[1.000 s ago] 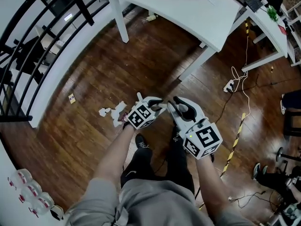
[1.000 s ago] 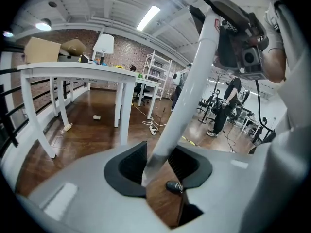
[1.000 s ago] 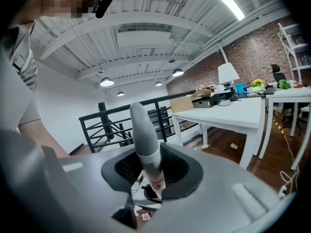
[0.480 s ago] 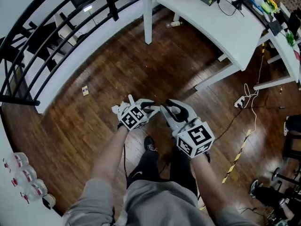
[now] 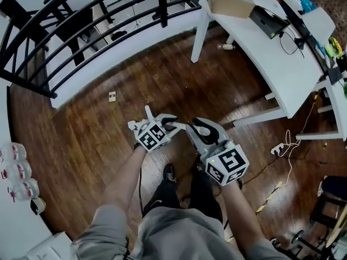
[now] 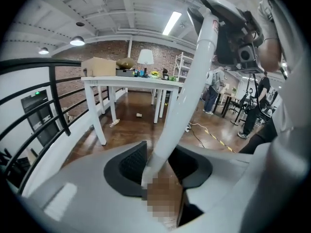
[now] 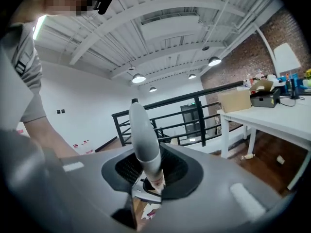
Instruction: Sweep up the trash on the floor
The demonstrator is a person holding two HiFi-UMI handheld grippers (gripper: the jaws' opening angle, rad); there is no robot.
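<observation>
The person is standing on the wood floor (image 5: pixel 81 145), holding both grippers close together ahead of the legs. The left gripper (image 5: pixel 165 122) is clamping a white pole (image 6: pixel 189 91), its pads pressing the shaft on both sides, and the pole is slanting up and to the right out of the jaws. The right gripper (image 5: pixel 203 128) is clamping a grey handle (image 7: pixel 145 135), which is rising upright from between its jaws. White paper trash (image 5: pixel 132 125) is lying on the floor and showing just beside the left gripper, partly hidden by it; in the right gripper view scraps are showing below the jaws. A small card (image 5: pixel 112 96) is lying nearer the floor's edge, by the black railing (image 5: pixel 81 31). A white table (image 5: pixel 282 64) is standing toward the far right, well apart from the trash.
</observation>
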